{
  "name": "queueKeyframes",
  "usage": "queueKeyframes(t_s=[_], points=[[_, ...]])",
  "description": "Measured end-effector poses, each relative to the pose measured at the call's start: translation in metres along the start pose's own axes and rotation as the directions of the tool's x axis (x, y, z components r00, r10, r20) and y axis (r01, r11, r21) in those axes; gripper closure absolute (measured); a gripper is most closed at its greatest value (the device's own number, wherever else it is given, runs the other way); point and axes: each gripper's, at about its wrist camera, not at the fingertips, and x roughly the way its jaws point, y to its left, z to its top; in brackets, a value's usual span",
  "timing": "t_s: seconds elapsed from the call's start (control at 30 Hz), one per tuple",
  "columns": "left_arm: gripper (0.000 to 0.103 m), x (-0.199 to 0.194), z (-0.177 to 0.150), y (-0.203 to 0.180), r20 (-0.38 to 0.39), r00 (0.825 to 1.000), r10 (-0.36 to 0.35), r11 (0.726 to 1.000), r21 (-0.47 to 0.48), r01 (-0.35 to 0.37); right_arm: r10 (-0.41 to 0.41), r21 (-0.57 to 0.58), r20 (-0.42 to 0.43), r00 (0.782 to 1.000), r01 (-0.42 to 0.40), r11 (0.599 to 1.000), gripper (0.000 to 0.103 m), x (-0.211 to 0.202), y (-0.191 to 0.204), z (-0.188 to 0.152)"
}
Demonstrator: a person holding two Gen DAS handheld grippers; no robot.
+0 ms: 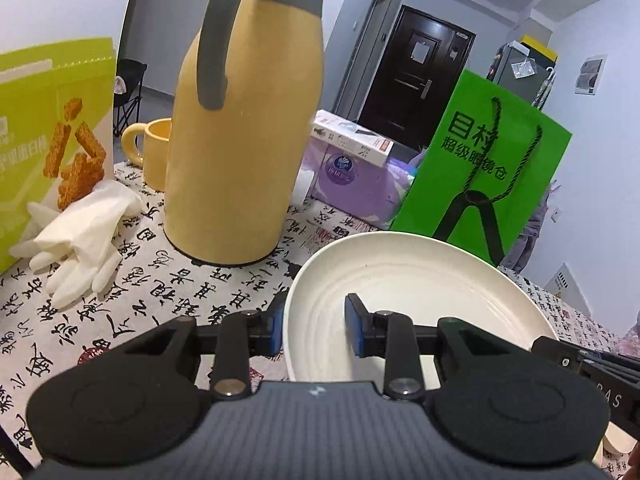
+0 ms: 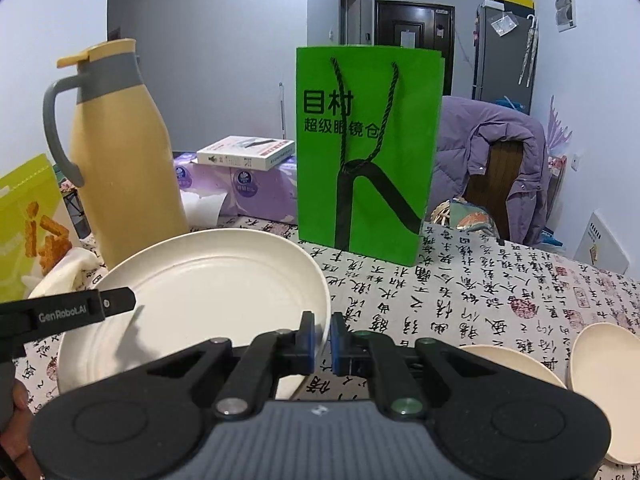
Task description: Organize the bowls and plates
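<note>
— Both jaws clamp the same large cream plate (image 2: 208, 280): the left gripper (image 1: 316, 326) has one blue pad outside the left rim and one inside the dish, and the right gripper (image 2: 322, 340) pinches the right rim, nearly shut. The plate hangs tilted above the table.

— What does the table look like?

— A white tablecloth (image 2: 500, 284) printed all over with black calligraphy and red seals. Far left stands a tall yellow thermos jug (image 1: 244, 132) with a grey handle, a yellow mug (image 1: 154, 152) behind it, and white rubber gloves (image 1: 80, 240) lying beside a lime-green snack box (image 1: 52, 128).

— And further back?

— A bright green paper bag (image 2: 368, 148) with rope handles stands upright at the middle, a white book (image 2: 246, 152) rests on purple tissue packs (image 2: 256, 188) to its left, and two smaller cream dishes (image 2: 604, 384) sit near right on the cloth.

— The room?

— Pale grey walls, a dark door (image 2: 414, 26) at the far end, a grey fridge (image 2: 504, 48) to its right, and a purple jacket (image 2: 488, 160) draped over a chair.
</note>
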Motion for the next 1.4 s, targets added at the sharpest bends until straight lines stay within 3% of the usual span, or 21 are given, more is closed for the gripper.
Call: queueKeyframes(t_s=[1.4], points=[[0.073, -0.120, -0.018, -0.015, 0.066, 0.997, -0.045, 0.998, 0.049, 0.042, -0.010, 0.041, 0.152, 0.988, 0.004, 0.999, 0.095, -0.133, 0.004, -0.039]])
